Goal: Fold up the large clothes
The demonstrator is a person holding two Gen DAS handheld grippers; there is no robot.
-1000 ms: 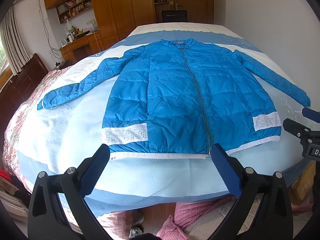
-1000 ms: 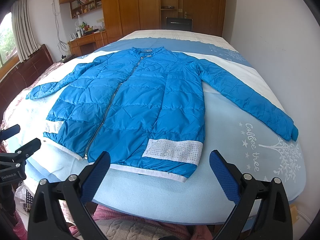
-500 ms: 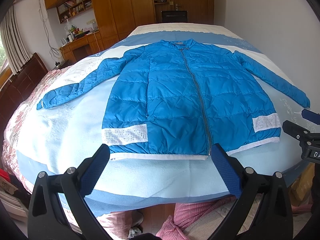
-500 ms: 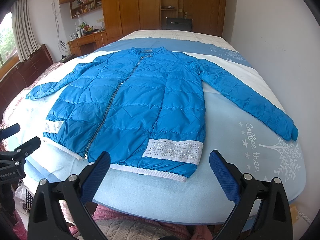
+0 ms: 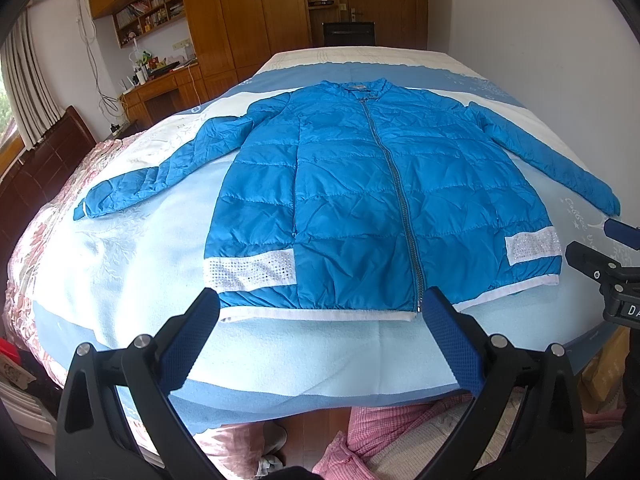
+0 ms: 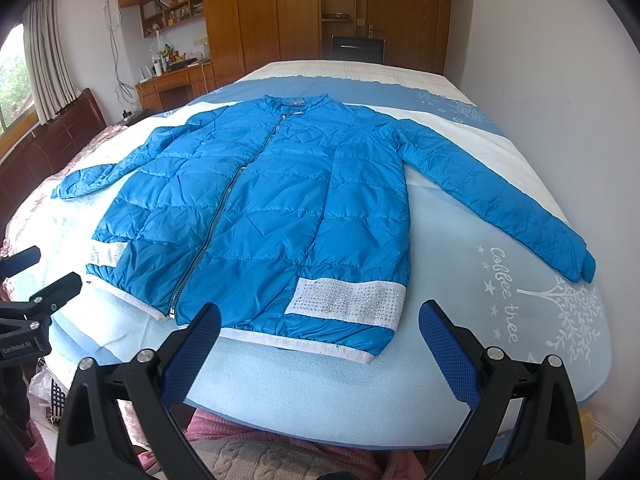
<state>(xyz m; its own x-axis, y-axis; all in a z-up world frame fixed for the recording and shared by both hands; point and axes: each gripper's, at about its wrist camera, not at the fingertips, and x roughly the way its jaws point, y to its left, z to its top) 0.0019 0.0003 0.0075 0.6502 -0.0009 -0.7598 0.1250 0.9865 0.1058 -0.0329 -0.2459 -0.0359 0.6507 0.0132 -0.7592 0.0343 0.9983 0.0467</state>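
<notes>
Blue jacket [image 5: 360,200] flat on bed [image 5: 132,280] — wardrobe [image 5: 248,20], desk [image 5: 160,88] behind.

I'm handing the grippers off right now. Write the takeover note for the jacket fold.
Left gripper: open, empty, held short of the hem.
Right gripper: open, empty, held short of the hem.
Blue jacket: flat on the bed, front up, zipped, both sleeves spread out, collar at the far end.
Done: jacket laid out; no fold made.
Left: fold the sleeves in, then fold the body.
</notes>
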